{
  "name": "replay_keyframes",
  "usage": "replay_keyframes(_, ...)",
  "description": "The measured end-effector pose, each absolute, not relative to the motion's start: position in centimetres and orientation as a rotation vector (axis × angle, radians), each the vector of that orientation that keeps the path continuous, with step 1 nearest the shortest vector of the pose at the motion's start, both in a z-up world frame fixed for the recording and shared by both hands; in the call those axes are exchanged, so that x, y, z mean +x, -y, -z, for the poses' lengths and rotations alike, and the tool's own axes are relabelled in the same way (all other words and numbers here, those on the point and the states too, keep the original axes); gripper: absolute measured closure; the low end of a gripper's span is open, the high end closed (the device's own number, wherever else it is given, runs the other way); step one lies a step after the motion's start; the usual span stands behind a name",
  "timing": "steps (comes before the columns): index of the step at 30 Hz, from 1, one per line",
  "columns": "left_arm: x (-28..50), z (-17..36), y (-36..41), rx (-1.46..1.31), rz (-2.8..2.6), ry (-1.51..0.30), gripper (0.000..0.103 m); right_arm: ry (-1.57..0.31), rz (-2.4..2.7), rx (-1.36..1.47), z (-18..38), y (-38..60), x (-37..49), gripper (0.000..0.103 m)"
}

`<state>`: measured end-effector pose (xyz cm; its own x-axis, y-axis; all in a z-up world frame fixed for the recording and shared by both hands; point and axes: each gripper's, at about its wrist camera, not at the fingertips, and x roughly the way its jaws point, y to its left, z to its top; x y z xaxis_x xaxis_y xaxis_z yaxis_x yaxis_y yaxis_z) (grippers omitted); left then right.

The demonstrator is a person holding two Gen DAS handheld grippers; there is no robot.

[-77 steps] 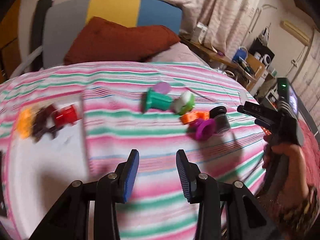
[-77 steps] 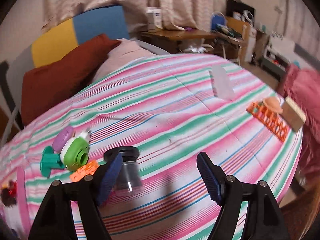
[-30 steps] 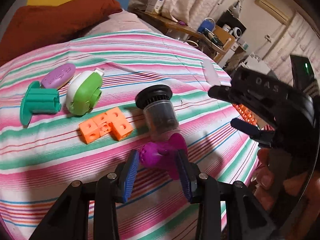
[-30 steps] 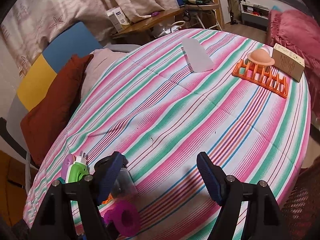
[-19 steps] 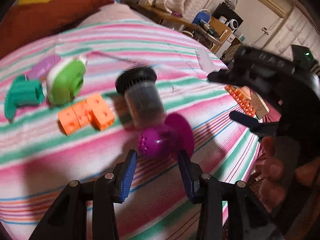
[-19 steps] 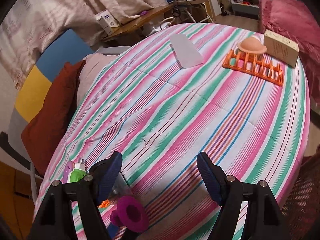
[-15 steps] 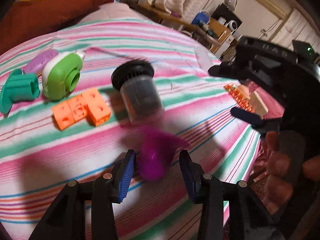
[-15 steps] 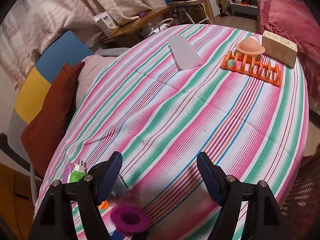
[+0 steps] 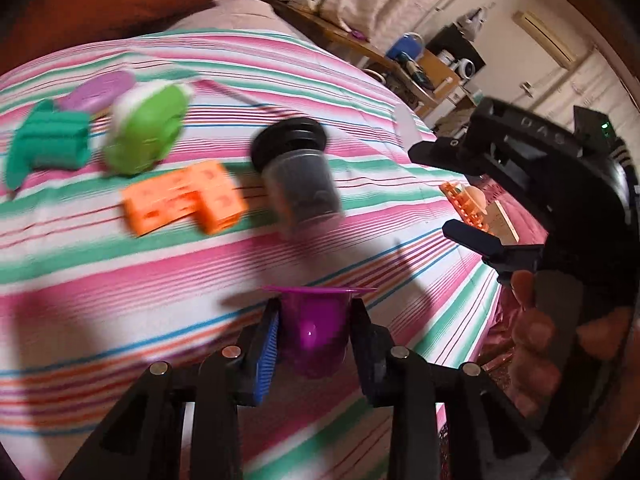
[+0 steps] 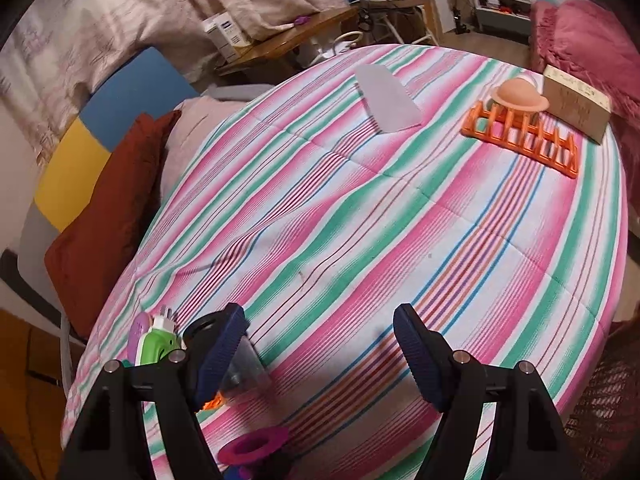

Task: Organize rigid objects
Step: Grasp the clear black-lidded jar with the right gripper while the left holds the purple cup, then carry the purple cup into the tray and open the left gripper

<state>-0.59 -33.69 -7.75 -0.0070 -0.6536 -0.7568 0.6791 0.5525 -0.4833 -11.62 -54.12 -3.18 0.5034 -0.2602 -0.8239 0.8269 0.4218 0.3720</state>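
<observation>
**Purple flanged cup held in left tongs; right tongs wide and empty**

Left wrist view only, left to right on the striped bedcover (image 9: pixel 120 280): teal flanged piece (image 9: pixel 44 148); lilac oval piece (image 9: pixel 100 90) behind it; green-and-white rounded piece (image 9: pixel 144 134); orange block cluster (image 9: pixel 184 202); clear jar with black lid (image 9: pixel 298 176), tilted, lid towards the far side. All are blurred. At far right, the right gripper (image 9: pixel 452 192) is seen from the side, a person's hand (image 9: pixel 536 344) around its handle.

Right wrist view only: grey-white flat sheet (image 10: pixel 386 100) on the far part of the cover; orange rack (image 10: pixel 524 142) with a peach domed item (image 10: pixel 518 96) resting on it; cardboard box (image 10: pixel 576 106) just beside the rack; red cushion (image 10: pixel 108 220) at the left edge of the bed.

Purple flanged cup (image 9: pixel 314 328): sits between the pads of the left gripper (image 9: pixel 314 320), whose jaws have just been closing and now stand narrow, both pads against the cup's body. The cup is clear of the other pieces, nearer the camera than the jar. Its long axis runs roughly upright in the picture, flat flange uppermost and seen edge-on, rounded closed end lowest. In the right wrist view the same cup (image 10: pixel 256 448) shows at the bottom edge, its open flanged mouth facing up.

Right gripper (image 10: pixel 320 344): jaws wide apart, nothing between them but bedcover; the jar lies partly behind its left finger (image 10: pixel 218 354).
</observation>
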Motion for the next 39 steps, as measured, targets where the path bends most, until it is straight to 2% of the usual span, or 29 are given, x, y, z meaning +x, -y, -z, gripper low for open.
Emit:
replay_keyframes(10,-0.1,7.1,25.7,-0.008,0.931,-1.147,0.07,-0.884,0.56,0.777,4.6,50.9,-6.8,0.026)
replay_keyframes(14,0.0,7.4,23.3,-0.034,0.913,-1.143,0.07,-0.921,0.525,0.673,4.9,49.7,-4.7,0.033)
replay_keyframes(18,-0.2,7.7,21.5,-0.07,0.916,-1.146,0.07,-0.967,0.513,0.627,6.1,49.7,-3.0,0.052)
replay_keyframes(23,-1.1,7.3,20.6,-0.072,0.943,-1.124,0.07,-1.012,0.497,0.674,7.8,50.9,-2.5,0.057)
replay_keyframes(33,-1.3,5.8,17.1,-0.117,0.954,-1.081,0.07,-0.975,0.501,0.824,7.9,51.9,-4.9,0.057)
replay_keyframes(39,-0.8,5.0,14.1,-0.147,0.908,-1.058,0.07,-0.968,0.513,0.802,7.3,51.4,-5.4,0.058)
